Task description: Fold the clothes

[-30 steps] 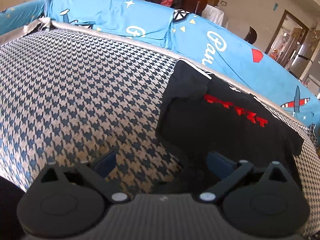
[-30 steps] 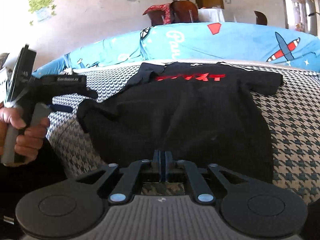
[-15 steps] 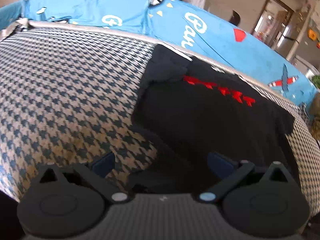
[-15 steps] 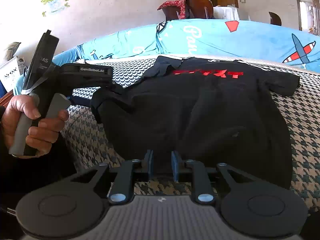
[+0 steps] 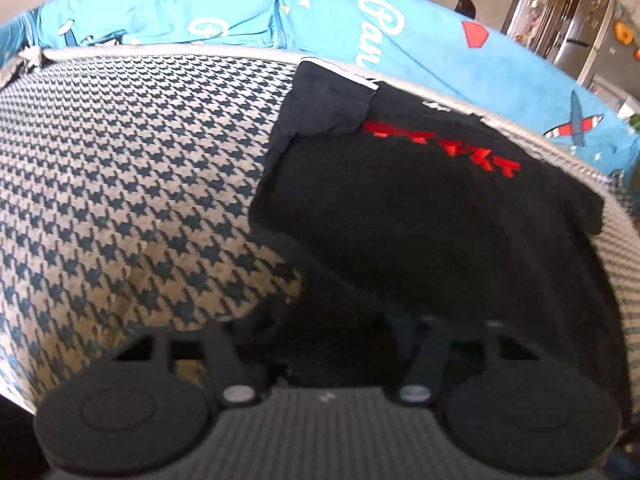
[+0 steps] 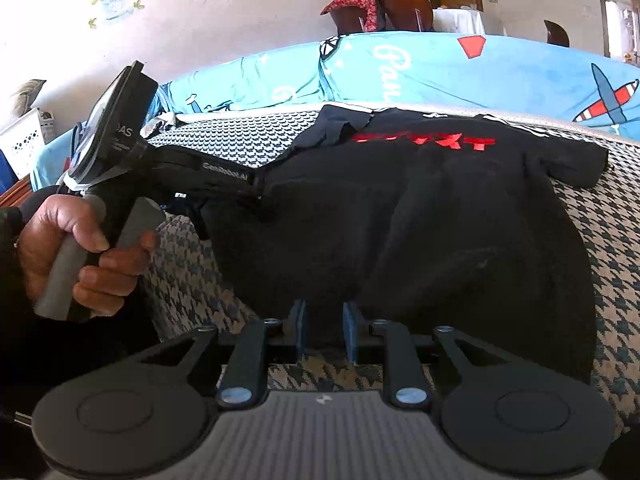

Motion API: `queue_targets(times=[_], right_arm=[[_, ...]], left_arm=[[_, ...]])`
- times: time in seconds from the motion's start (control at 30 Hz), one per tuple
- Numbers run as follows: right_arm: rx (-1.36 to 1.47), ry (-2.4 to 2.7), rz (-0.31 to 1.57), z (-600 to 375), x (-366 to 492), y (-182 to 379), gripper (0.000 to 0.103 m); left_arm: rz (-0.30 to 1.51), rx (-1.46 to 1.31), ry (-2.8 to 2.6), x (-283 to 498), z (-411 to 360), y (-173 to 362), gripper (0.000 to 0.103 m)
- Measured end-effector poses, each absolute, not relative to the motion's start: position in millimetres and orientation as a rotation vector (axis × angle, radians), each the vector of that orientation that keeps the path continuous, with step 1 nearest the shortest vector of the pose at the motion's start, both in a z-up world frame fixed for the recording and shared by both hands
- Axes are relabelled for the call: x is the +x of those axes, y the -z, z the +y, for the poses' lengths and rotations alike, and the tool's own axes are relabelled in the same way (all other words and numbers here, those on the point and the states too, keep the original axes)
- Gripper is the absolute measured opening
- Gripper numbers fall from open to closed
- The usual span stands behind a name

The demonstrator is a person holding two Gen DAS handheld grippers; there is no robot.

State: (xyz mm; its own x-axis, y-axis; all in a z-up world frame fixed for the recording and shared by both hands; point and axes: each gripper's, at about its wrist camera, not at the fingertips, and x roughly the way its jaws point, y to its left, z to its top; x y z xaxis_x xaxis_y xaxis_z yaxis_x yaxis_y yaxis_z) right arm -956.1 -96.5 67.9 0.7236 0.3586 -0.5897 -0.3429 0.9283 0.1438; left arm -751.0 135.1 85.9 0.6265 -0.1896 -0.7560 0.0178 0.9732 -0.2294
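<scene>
A black T-shirt [image 5: 420, 220] with red lettering [image 5: 444, 148] lies spread on a houndstooth cover [image 5: 140, 160], its left sleeve folded in. In the left wrist view my left gripper [image 5: 328, 320] is open at the shirt's near left corner, with dark cloth bunched between its fingers. The right wrist view shows the same T-shirt [image 6: 420, 220]. There, my right gripper [image 6: 326, 328] is open by a narrow gap, and the hem lies between its blue pads [image 6: 300, 326]. The left gripper [image 6: 260, 200] touches the shirt's left edge, held by a hand [image 6: 80, 248].
A blue printed sheet [image 5: 360, 20] runs along the far side of the cover [image 6: 600, 280]. Chairs [image 6: 380, 8] and a doorway stand beyond it. A white basket [image 6: 28, 140] sits at the far left. Bare houndstooth cloth stretches left of the shirt.
My right gripper went from shut to slightly open over the hem. My left gripper moved right onto the shirt's corner and its fingers have drawn closer together.
</scene>
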Motion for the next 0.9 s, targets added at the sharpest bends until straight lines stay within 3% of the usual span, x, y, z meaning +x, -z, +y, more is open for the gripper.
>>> queue_targets(times=[0.07,0.23,0.9], right_arm=[[0.023,-0.392,0.652,-95.4,-956.9,-68.5,0.021],[0.019,-0.401,0.645,-93.6,-958.5,-69.1,0.021],[-0.018,-0.557,0.618,-47.4,-933.7,-76.3,0.021]], left_arm=[[0.886,-0.255,0.148,-751.4,139.6,-87.4,0.037],[0.882,-0.339,0.201,-753.9,146.9,-92.3,0.035],[0.935,-0.354,0.410,-713.4,125.2,-109.6,0.039]])
